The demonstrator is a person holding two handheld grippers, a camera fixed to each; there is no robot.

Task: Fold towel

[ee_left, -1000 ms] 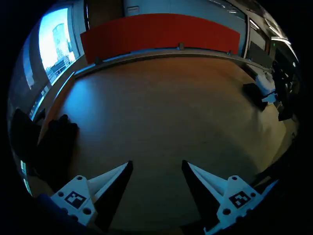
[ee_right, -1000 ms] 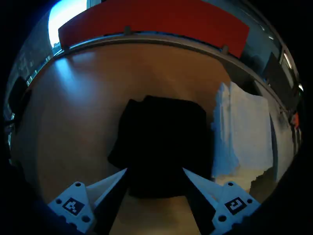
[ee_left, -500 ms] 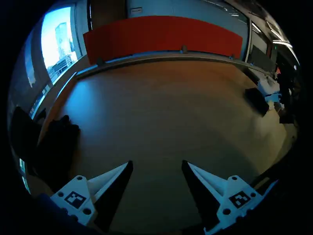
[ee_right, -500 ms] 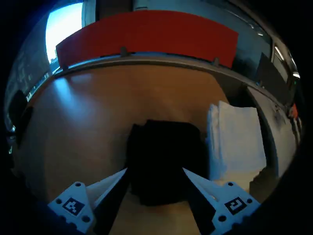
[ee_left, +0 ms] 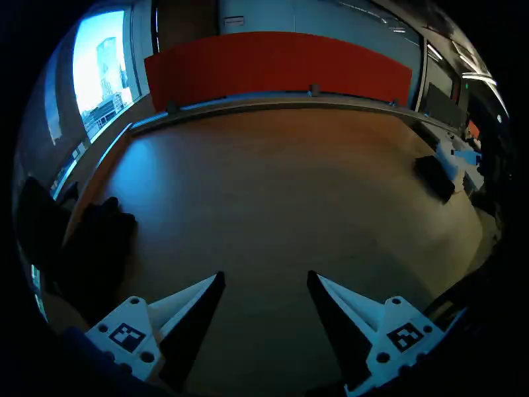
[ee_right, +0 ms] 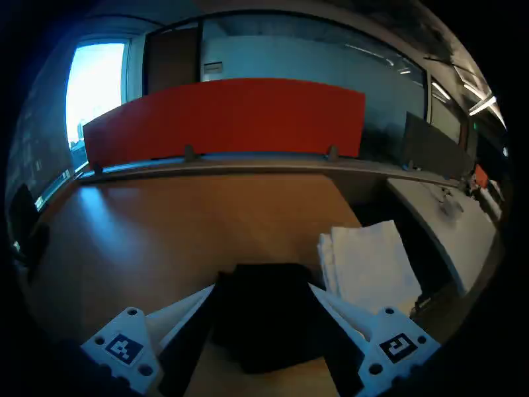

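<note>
Both gaping wide, left claw (ee_left: 264, 273) and right claw (ee_right: 262, 287)
I'm hovering the right one at the folded dark towel (ee_right: 268, 317), white stack (ee_right: 370, 264) just beside it; the left one's hanging over the counter (ee_left: 278, 185).

left claw (ee_left: 264, 273), right claw (ee_right: 261, 286): white pointed fingers (ee_left: 177, 303), black pads (ee_left: 197, 321), square markers (ee_left: 127, 336).

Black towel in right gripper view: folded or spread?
Folded: the black towel lies as a compact thick block beside the white stack.
</note>
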